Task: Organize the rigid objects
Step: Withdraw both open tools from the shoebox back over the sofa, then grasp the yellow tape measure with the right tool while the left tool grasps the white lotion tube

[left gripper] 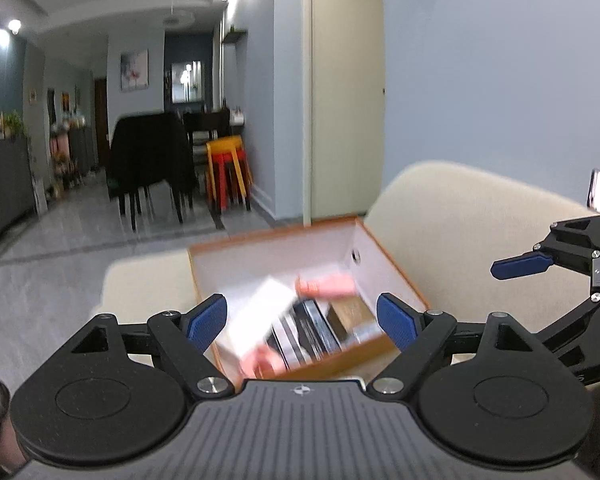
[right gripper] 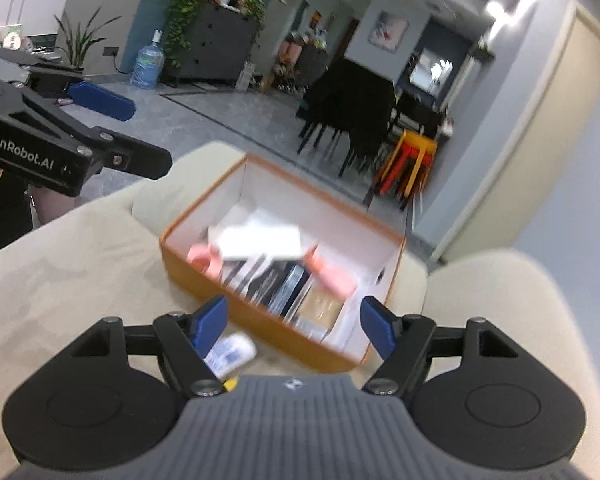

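Step in hand: a pause between placements, as I judge it; both claws hang over the orange box (right gripper: 260,320), neither carrying anything.
Left claw (left gripper: 302,322): jaws spread wide, nothing between them, poised just above the near end of the box.
Right claw (right gripper: 292,326): jaws likewise apart and empty, above the box's near wall.
Orange box: open-topped, white inside, resting on the cream sofa (right gripper: 60,272) rather than on a table.
Contents: a white flat box (right gripper: 260,240) lies tilted on top, pink items (right gripper: 332,278) at either side of it, dark upright packages (right gripper: 276,284) beneath; blur hides finer detail.
Loose item: a small white bottle with blue print (right gripper: 232,352) lies on the cushion, just beside the box's near wall and close to the right claw's left finger.
Next move, judged: the bottle looks like the remaining piece; the right claw would need to drop lower and to the left, straddle the bottle across its narrow width, close, then lift it over the wall.
Caution: the tilted white box may need squaring so things sit flat.
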